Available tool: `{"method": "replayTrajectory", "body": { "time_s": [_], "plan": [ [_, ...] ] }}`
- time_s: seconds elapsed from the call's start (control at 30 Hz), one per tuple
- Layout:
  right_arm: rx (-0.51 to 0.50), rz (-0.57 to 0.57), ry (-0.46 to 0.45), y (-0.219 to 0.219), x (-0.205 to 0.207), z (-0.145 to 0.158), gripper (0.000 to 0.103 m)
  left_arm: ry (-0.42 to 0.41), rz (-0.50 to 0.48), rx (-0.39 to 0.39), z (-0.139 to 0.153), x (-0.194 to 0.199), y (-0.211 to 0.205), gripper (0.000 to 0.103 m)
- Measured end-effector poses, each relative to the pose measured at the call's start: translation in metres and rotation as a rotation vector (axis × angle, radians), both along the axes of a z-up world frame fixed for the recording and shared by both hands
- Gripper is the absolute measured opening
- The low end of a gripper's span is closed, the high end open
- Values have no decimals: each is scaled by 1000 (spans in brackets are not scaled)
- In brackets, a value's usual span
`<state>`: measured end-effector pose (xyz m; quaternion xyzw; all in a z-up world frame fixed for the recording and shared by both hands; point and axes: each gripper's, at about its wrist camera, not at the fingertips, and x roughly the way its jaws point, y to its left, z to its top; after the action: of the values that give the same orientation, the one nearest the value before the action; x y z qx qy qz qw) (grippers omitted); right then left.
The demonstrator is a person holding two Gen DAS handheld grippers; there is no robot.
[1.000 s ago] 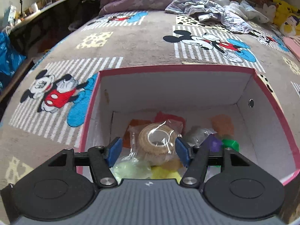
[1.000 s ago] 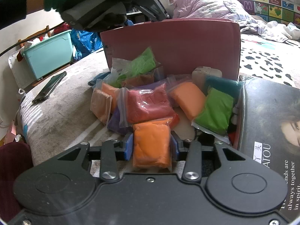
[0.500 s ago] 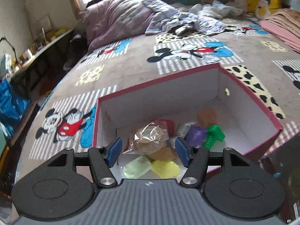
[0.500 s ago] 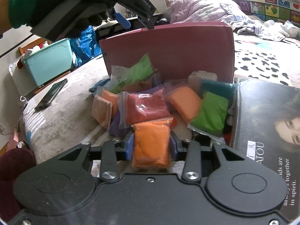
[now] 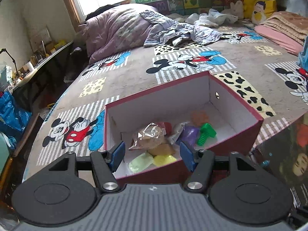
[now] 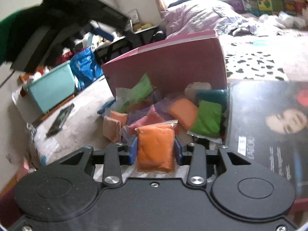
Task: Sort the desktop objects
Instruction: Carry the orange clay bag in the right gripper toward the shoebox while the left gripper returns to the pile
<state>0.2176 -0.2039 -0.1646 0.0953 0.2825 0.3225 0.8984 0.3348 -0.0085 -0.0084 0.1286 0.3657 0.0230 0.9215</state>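
A red box (image 5: 238,98) with white walls sits on the bedspread. Inside lie a bagged tan roll (image 5: 152,134), yellow and pale green bags (image 5: 163,158), a purple bag (image 5: 189,133) and a green plastic screw (image 5: 206,134). My left gripper (image 5: 152,156) hovers open above the box's near rim, nothing between its blue pads. In the right wrist view my right gripper (image 6: 156,148) is shut on an orange clay bag (image 6: 155,147), lifted in front of a pile of coloured bags (image 6: 184,111) beside the box's pink outer wall (image 6: 173,63).
A dark magazine (image 6: 269,125) lies right of the pile. A phone (image 6: 60,119) and a teal bin (image 6: 51,88) are at the left. A gloved hand holding the other gripper (image 6: 57,30) is blurred at top left. A rumpled quilt (image 5: 123,32) lies far back.
My left gripper has pulled up and back from inside the box, leaving the tan roll there. My right gripper has lifted the orange bag off the pile and tilted.
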Motion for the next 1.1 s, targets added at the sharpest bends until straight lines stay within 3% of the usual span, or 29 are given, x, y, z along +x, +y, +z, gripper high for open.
{"method": "replayTrajectory", "body": {
  "time_s": [0.3,0.5,0.73,1.1],
  "plan": [
    [104,-41,29,-9,-15,2,37,-6,-8,-10,10,-51,7,61],
    [89,-58,-38,-9,-36,19,37,-58,-16,-53,11,-95,11,61],
    [81,-81,-49,-16,-58,23,37,-132,-44,-115,-24,-146,15,61],
    [16,-127,-19,-27,-75,25,37,-120,-29,-225,-75,-151,39,62]
  ]
}}
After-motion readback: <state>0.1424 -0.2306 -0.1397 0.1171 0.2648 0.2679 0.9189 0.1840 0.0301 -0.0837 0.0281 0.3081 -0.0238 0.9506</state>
